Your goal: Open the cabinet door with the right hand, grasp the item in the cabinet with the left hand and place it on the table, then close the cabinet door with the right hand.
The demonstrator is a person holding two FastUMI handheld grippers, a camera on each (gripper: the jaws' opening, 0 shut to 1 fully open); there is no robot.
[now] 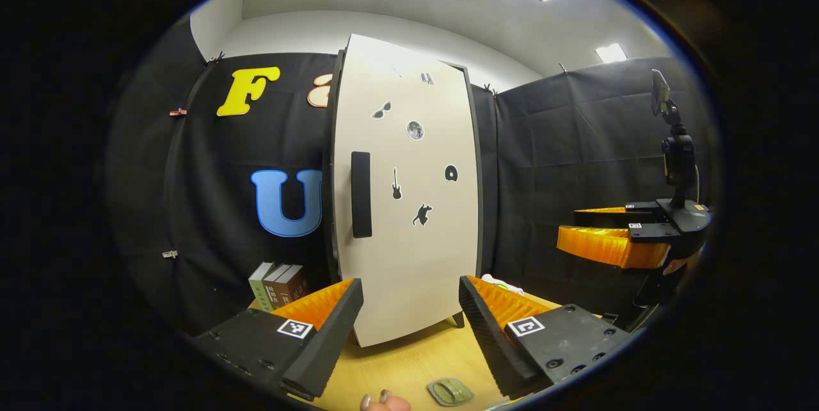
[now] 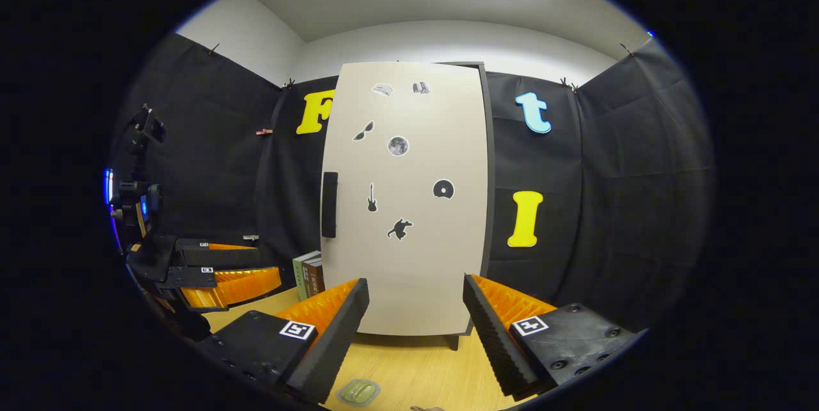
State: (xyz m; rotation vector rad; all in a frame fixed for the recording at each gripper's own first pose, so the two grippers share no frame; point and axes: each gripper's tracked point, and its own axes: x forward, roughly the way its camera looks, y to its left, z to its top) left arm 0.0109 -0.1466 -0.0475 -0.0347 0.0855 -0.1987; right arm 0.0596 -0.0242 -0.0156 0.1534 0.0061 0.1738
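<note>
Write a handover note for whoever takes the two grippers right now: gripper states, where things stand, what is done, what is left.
Left gripper: open, empty, facing the cabinet door.
Right gripper: open, empty, also short of the door, not touching the handle.
Cabinet stands on the wooden table, door shut; the item inside is hidden.
Books stand left of the cabinet; a small green object lies on the table in front.
Done: nothing.
Left: open the door with the right, take out the item with the left, set it on the table, close the door.

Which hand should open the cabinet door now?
The right gripper, I think. Its fingers are open and it faces the closed cabinet door, with the handle slightly to its left. The left gripper is open too, waiting to grab what's inside.
</note>
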